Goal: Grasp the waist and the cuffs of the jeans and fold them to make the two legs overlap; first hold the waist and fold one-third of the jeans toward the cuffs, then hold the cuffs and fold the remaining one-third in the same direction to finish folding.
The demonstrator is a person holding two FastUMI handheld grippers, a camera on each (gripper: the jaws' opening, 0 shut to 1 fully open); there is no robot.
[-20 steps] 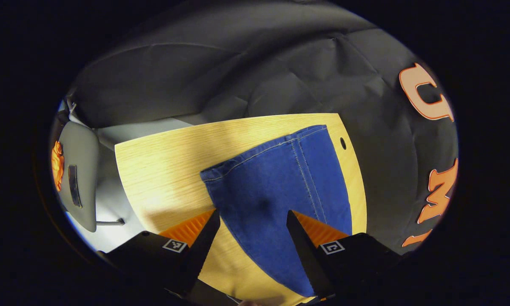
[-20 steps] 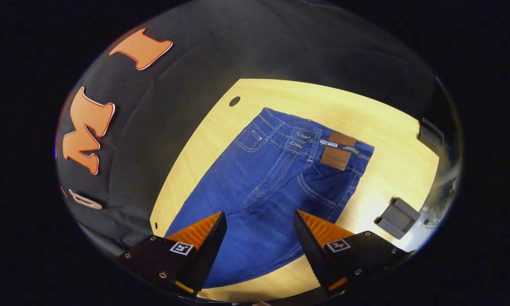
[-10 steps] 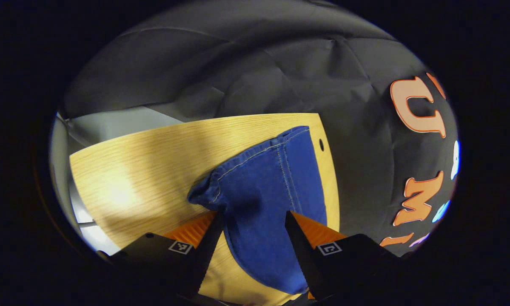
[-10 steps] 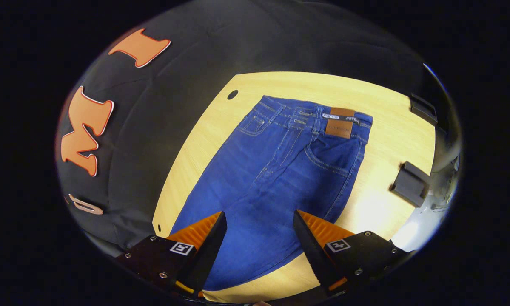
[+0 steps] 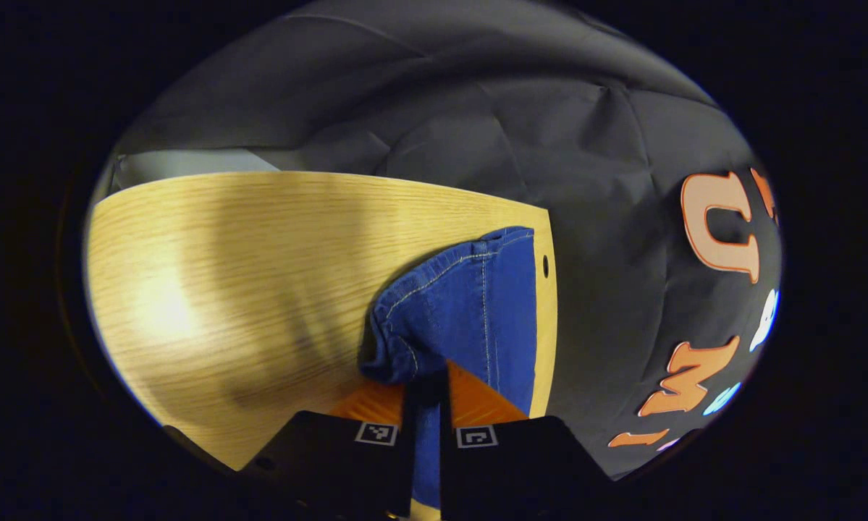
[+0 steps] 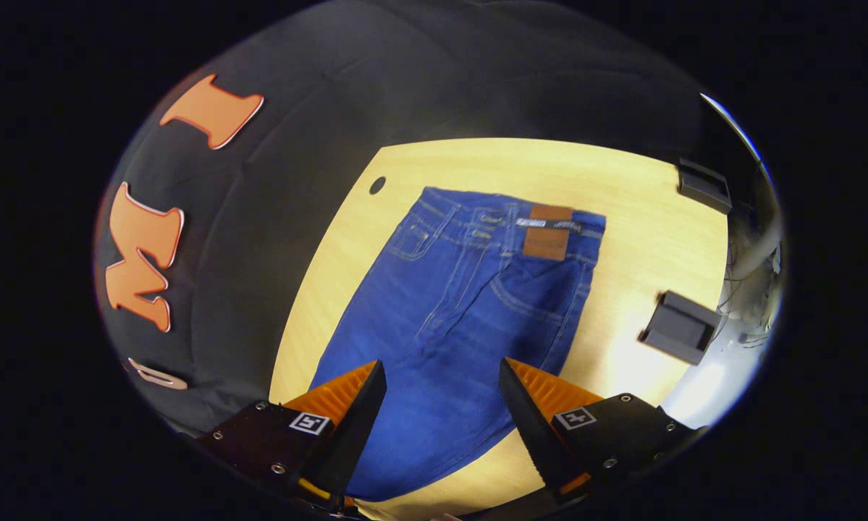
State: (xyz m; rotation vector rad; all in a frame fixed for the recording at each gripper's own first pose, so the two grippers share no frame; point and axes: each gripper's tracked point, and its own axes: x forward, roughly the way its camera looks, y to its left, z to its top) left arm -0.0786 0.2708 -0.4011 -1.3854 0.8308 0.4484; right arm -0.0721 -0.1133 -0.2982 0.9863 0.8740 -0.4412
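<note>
Blue jeans lie flat on a light wooden table. In the right gripper view the jeans run from a waistband with a brown patch at the far end down toward my right gripper, which hangs open above the thigh area. In the left gripper view the cuff end of the jeans is bunched up near the table's right edge, and my left gripper is shut on the denim, with a fold of cloth squeezed between both fingers.
The table stretches bare to the left of the cuffs. Two dark grey blocks sit near the table's right side in the right gripper view. A small round hole marks the table next to the black cloth wall.
My left gripper went from open over the leg to shut on the cuff end, which has bunched up and drawn in. The right gripper stayed open, shifting slightly over the jeans.
</note>
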